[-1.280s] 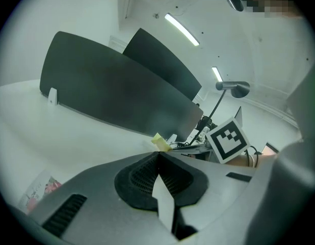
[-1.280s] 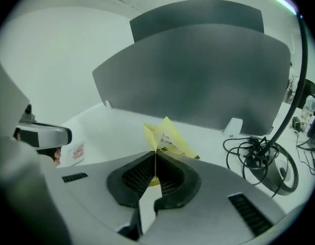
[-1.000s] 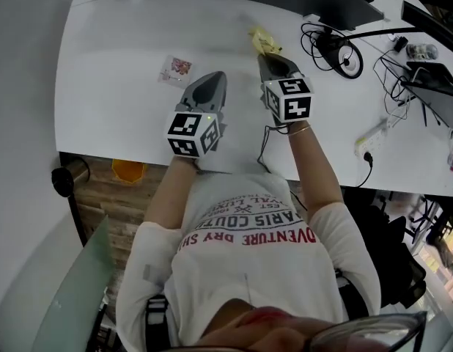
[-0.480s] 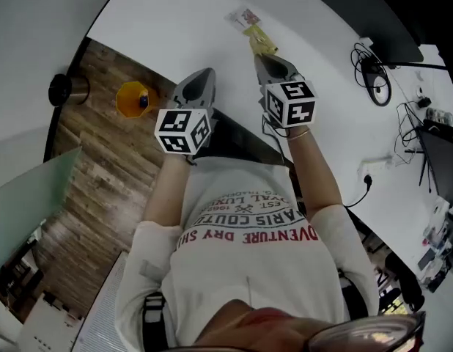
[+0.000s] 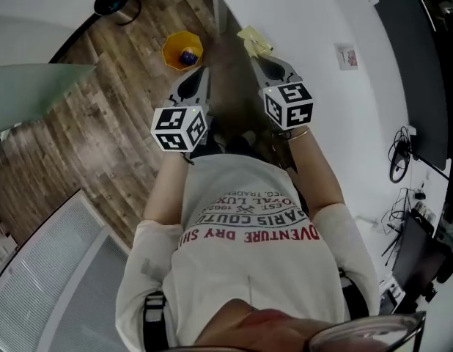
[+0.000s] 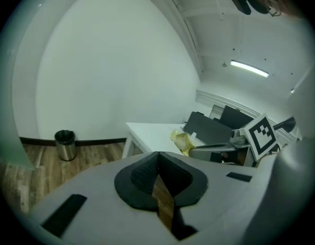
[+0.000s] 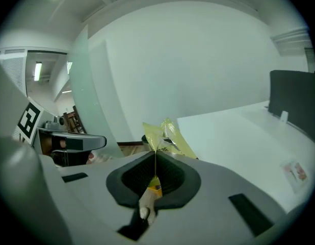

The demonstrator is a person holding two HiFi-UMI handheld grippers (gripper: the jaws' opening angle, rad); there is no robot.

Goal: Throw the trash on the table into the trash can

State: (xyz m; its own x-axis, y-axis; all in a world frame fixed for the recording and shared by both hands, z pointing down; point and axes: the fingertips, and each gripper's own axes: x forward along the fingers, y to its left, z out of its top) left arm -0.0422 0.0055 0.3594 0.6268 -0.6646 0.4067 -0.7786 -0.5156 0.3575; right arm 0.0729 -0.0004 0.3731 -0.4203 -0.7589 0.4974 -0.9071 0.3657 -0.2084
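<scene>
The right gripper (image 7: 155, 160) is clenched on a crumpled yellow wrapper (image 7: 165, 134), which sticks up past its tips in the air near the edge of the white counter (image 5: 322, 20). In the head view the orange trash can (image 5: 171, 56) stands on the wood floor to the wrapper's left. The left gripper (image 6: 157, 156), beside the right, has its jaws pressed together with nothing between them. A small pink-printed packet (image 5: 347, 56) lies flat on the counter, well apart from both.
</scene>
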